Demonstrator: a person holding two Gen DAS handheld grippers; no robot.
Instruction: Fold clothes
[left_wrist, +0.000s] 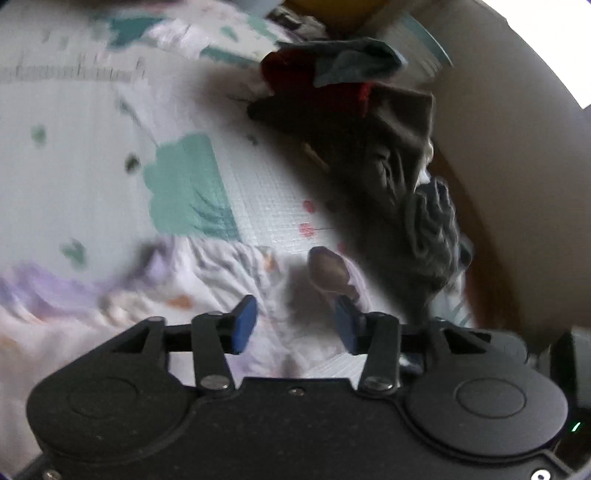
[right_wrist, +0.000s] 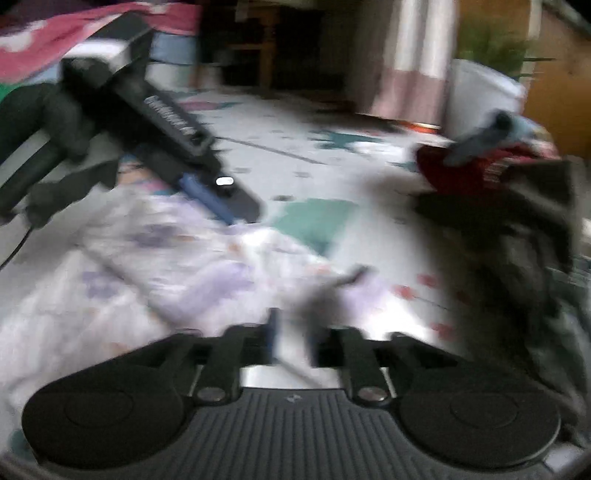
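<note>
A white garment with lilac and orange print (left_wrist: 207, 280) lies crumpled on the floor mat, and it also fills the lower left of the right wrist view (right_wrist: 177, 258). My left gripper (left_wrist: 295, 326) hovers over its edge, blue pads (left_wrist: 245, 325) apart, nothing pinched between them. A small brown-grey bit (left_wrist: 328, 269) sits just ahead of its right pad; I cannot tell what it is. My right gripper (right_wrist: 293, 339) is blurred but shows a gap between its pads over the same cloth. The left gripper (right_wrist: 236, 214) also appears at the upper left of that view, above the garment's far side.
A heap of dark clothes, grey, brown and red (left_wrist: 369, 129) (right_wrist: 498, 192), lies to the right. The pale mat with teal shapes (left_wrist: 92, 166) (right_wrist: 288, 155) stretches ahead. A white pot with a plant (right_wrist: 480, 96) and a curtain (right_wrist: 413, 66) stand behind.
</note>
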